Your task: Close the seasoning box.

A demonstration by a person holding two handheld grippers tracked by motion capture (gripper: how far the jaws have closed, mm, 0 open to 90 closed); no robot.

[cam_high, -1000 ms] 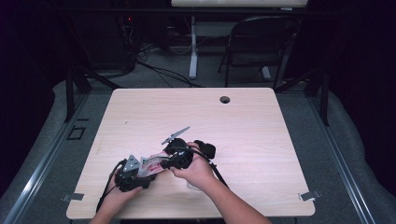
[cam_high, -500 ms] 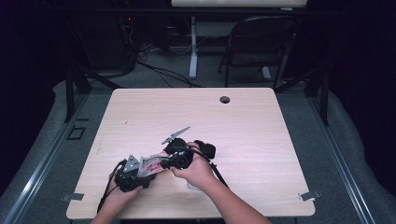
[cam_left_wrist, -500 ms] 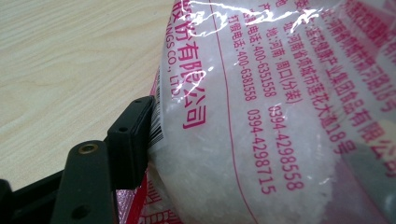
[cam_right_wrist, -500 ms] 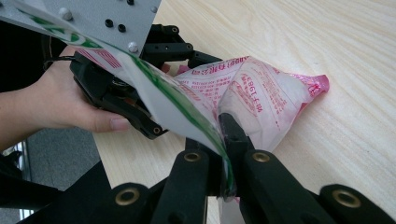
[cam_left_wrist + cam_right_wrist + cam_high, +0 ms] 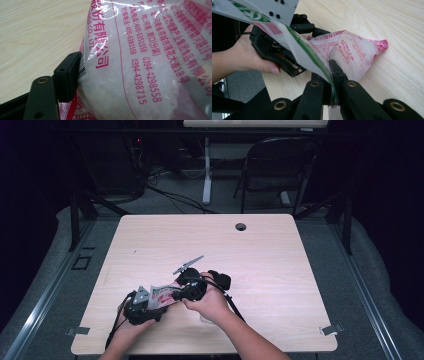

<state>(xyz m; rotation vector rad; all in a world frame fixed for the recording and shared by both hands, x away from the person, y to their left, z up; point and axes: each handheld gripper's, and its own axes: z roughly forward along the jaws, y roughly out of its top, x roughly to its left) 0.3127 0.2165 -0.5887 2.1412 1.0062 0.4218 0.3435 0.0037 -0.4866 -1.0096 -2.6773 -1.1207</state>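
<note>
desk (image 5: 280, 250): light wood, cable hole (image 5: 241, 226) near far edge
floor (image 5: 380, 270): grey carpet
behind desk: black folding chair (image 5: 280, 165)
room: dark

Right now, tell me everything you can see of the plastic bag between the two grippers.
The plastic bag is clear film printed with red Chinese text and phone numbers, part-filled with white granules. It lies low over the wooden table, near its front edge. The left gripper presses one jaw pad against its side; the right gripper is shut on a green-striped edge of the film.
</note>
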